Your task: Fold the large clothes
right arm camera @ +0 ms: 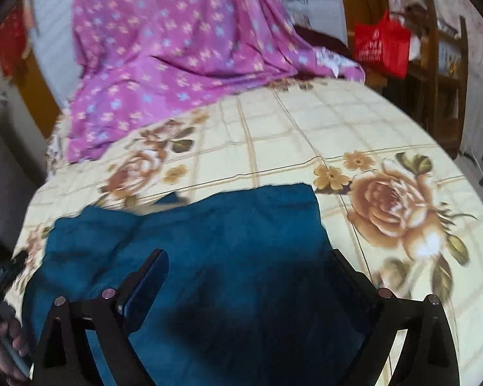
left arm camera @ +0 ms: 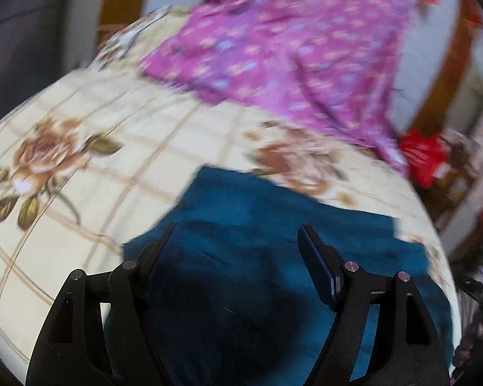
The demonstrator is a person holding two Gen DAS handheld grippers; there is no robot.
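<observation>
Left edge of right wrist view: a hand [right arm camera: 11, 350] wrapped round a handle, low in the corner. Dark hardware just above it, too blurred to identify.

Left gripper [left arm camera: 238, 234]: fingers spread wide, nothing between the pads, pointing down over the near part of the blue garment [left arm camera: 273, 225]. Contact with the fabric can't be told, left wrist view smeared.

Blue garment: flat on the floral bedspread [left arm camera: 80, 148], near edge of the bed, mostly smooth. One flap [right arm camera: 93, 222] rumpled and bunched at the far-left corner in right wrist view, far-right corner [right arm camera: 306, 193] squared off.

Right gripper [right arm camera: 249, 255]: fingers wide apart, wider than the left pair, empty, over the same garment. No fabric pinched.

Beyond the garment: purple flowered sheet [right arm camera: 164, 48] draped from the headboard side down onto the bedspread, well apart from the blue cloth.

Right of bed: red bag [right arm camera: 381, 45] on wooden furniture [right arm camera: 447, 74], off the bed.
</observation>
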